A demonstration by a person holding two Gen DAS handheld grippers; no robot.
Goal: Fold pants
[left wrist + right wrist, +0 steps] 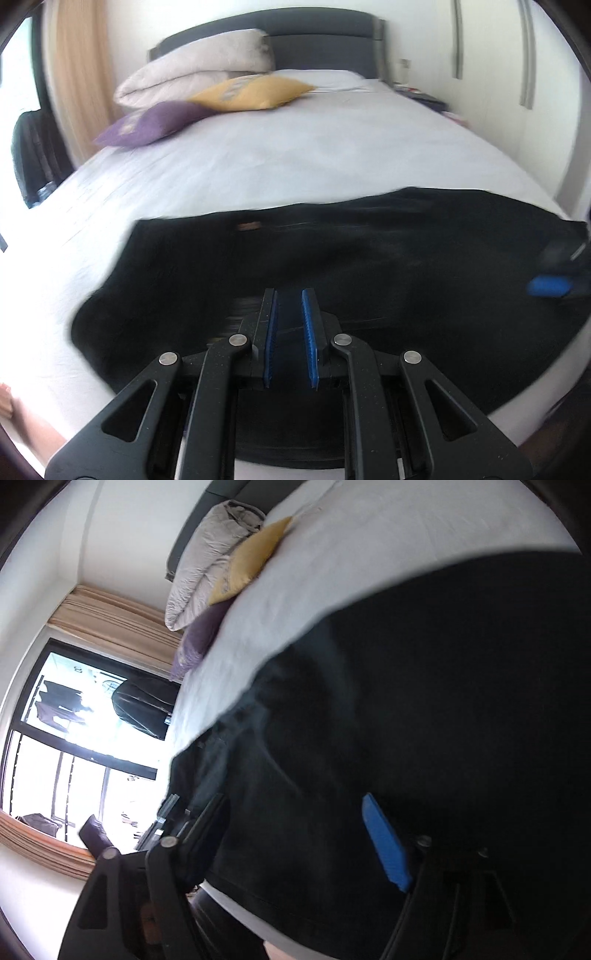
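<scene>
Pants (369, 258), black, lie spread across the near end of the bed (295, 158), under both tongs. Left tongs (290, 295) stand almost closed, blue pads a narrow slit apart, nothing visibly pinched. Right tongs (295, 816) gape about halfway, cloth between the fingers, pads not pressing. Beyond: purple cushion (147, 123) and yellow cushion (251, 92), their grey lettering unreadable.

Both wrist views look down closely over the pants (332, 258) toward the headboard (321, 44).
</scene>
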